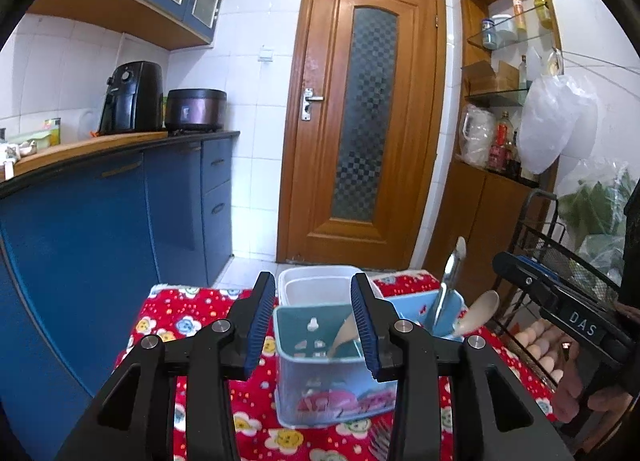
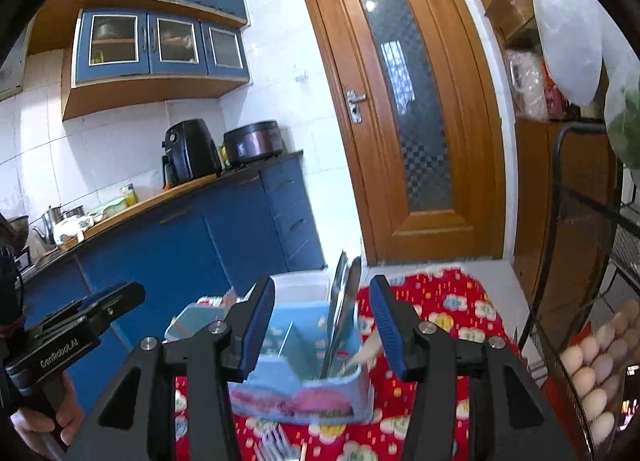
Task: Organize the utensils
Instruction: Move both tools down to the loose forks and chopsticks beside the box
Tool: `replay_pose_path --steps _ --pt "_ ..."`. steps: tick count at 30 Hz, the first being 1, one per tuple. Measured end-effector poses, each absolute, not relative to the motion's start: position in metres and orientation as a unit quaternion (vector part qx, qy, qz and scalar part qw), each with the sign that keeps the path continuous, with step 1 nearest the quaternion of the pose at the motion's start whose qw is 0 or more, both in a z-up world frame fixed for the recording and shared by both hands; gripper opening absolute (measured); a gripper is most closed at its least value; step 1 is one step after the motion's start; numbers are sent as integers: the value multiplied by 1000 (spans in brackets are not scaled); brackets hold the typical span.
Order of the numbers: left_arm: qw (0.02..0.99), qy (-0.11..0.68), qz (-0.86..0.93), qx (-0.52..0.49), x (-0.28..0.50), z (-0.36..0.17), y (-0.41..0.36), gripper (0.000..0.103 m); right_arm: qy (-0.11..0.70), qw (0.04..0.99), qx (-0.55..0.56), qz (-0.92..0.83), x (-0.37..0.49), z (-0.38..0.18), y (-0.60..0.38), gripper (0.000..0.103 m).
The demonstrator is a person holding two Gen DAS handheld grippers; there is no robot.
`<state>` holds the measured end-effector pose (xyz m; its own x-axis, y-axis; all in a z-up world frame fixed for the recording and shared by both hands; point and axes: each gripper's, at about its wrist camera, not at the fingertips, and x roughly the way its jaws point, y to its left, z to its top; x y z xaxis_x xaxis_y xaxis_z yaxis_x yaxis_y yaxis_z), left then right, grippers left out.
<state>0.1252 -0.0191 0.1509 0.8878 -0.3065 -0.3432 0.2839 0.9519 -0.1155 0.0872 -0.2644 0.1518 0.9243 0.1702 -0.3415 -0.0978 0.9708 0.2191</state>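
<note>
Red flowery cloth (image 1: 192, 309); both our grippers, left gripper (image 1: 314, 327) and right gripper (image 2: 326, 327), half-open, empty. We'd pinch the light, slippery forks (image 1: 380, 441) mid-handle.

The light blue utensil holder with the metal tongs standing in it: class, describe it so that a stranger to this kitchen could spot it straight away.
Find the wooden door, then look down to the red flowered cloth in front of it. Two plastic utensil holders stand there below a white tub. Yours is the light blue utensil holder on the right, the only one with upright metal tongs and a pale spoon leaning out; the clear-fronted holder has neither.
</note>
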Motion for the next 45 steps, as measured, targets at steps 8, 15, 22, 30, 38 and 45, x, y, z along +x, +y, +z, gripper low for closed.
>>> replay_pose_path --steps 8,15,22,30,38,45 --pt "964 208 -161 -27 99 148 -20 41 232 964 88 98 61 135 -260 53" --pt "952 246 -176 -39 83 134 -22 41 271 954 83 100 41 114 -258 53" --pt "937 295 -182 -37 72 105 -27 41 302 944 91 99 27 93 -260 53" --pt "919 347 -185 -33 66 75 -35 41 332 934 92 91 15 70 -264 53" --pt "899 396 -187 -16 62 47 -48 41 351 927 98 92 11 53 -268 53" --pt "881 437 -183 0 67 24 -58 41 362 922 107 88 10 42 -275 53"
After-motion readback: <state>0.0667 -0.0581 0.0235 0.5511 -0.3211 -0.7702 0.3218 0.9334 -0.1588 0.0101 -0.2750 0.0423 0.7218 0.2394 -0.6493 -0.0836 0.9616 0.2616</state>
